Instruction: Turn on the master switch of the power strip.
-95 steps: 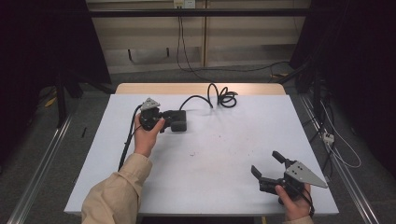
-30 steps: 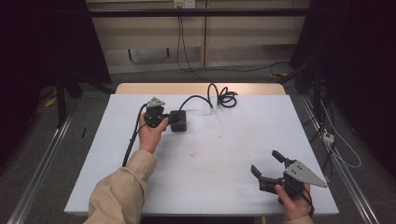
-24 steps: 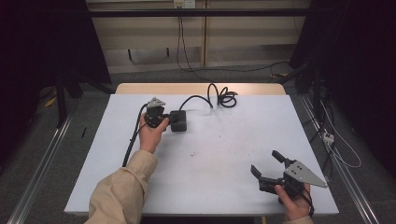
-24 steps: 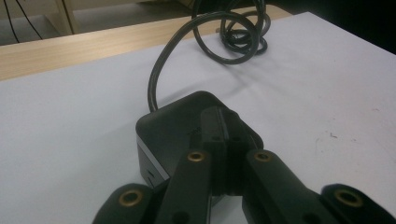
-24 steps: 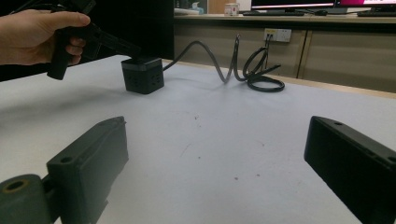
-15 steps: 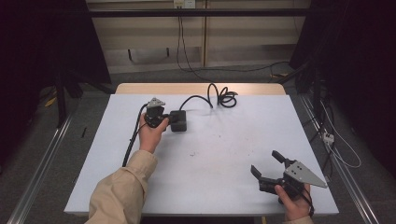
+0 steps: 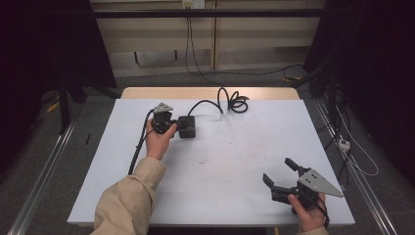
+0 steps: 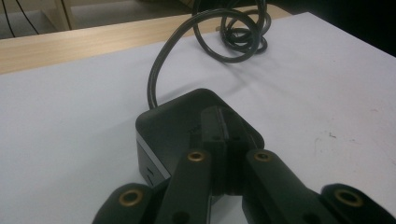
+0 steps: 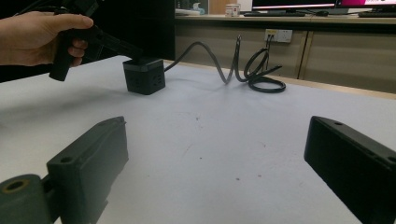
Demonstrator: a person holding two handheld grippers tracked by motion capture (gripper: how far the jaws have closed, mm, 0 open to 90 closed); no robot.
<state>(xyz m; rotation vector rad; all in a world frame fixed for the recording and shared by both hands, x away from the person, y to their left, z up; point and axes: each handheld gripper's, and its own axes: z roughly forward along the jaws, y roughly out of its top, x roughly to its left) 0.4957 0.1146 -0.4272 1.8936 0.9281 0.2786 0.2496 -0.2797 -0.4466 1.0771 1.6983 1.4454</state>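
The black box (image 7: 188, 127) near the table's far left reads as matt plastic with smooth faces and a paler, slightly shiny band along one lower edge, and its cable (image 7: 230, 99), coiled by the far edge, looks like smooth, faintly glossy rubber or plastic. The left gripper (image 8: 227, 135) and the right gripper (image 9: 215, 163) have jaws of dull black plastic with a fine grainy surface, brass-coloured metal rings set in the left one's holes, and a flat grey, metal-looking plate on top. The table (image 7: 244, 161) is a smooth matt white sheet with small dark specks, over pale wood along the far edge, and the sleeve (image 7: 125, 205) is soft beige cloth.
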